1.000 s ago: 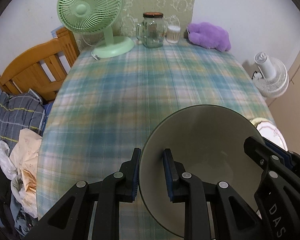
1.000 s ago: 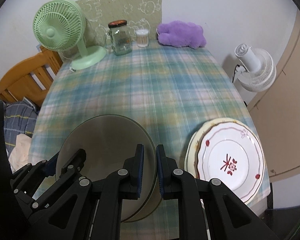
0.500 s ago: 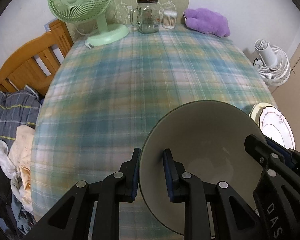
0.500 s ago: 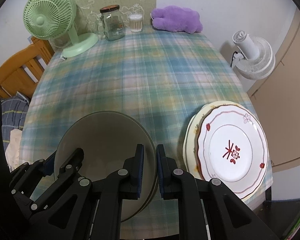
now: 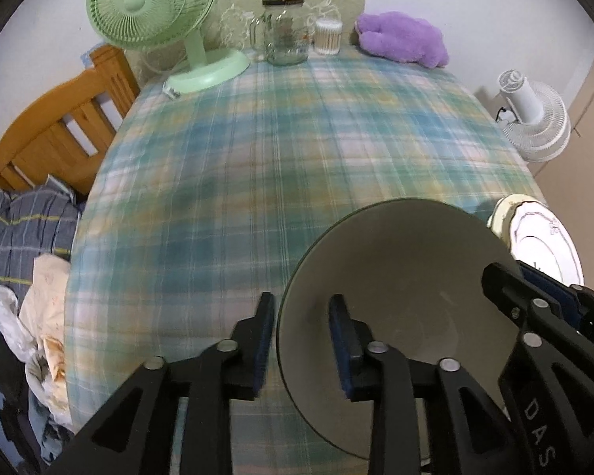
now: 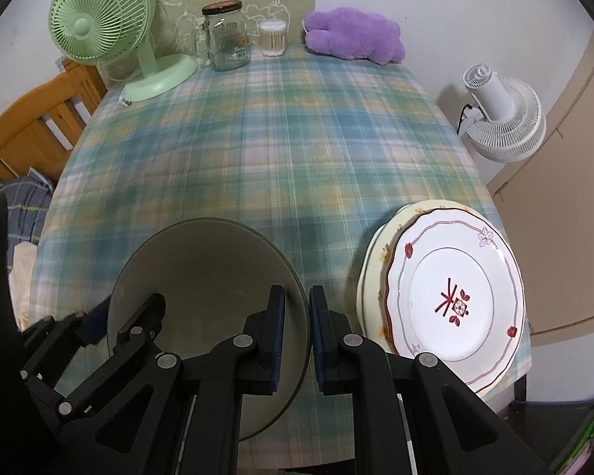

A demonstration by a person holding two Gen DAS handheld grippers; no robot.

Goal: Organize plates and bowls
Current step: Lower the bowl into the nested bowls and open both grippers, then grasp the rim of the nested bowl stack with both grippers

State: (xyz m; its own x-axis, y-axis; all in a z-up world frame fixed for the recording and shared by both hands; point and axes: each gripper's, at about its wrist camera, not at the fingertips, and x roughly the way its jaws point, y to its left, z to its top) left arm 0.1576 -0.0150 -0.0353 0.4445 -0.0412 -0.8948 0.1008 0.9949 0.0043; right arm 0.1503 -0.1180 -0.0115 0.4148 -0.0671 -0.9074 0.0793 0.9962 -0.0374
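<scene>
I have the grey bowl (image 5: 396,297) at the near desk (image 5: 257,182) edge, just left of the plate stack (image 6: 451,297). Left claw (image 5: 301,340) has just been opening; its pads straddle the rim's left side without pressing. Right claw (image 6: 297,332) is clenched on the right rim. I judge the bowl stiff, glazed, slick and breakable; grip the thin rim squarely.
</scene>
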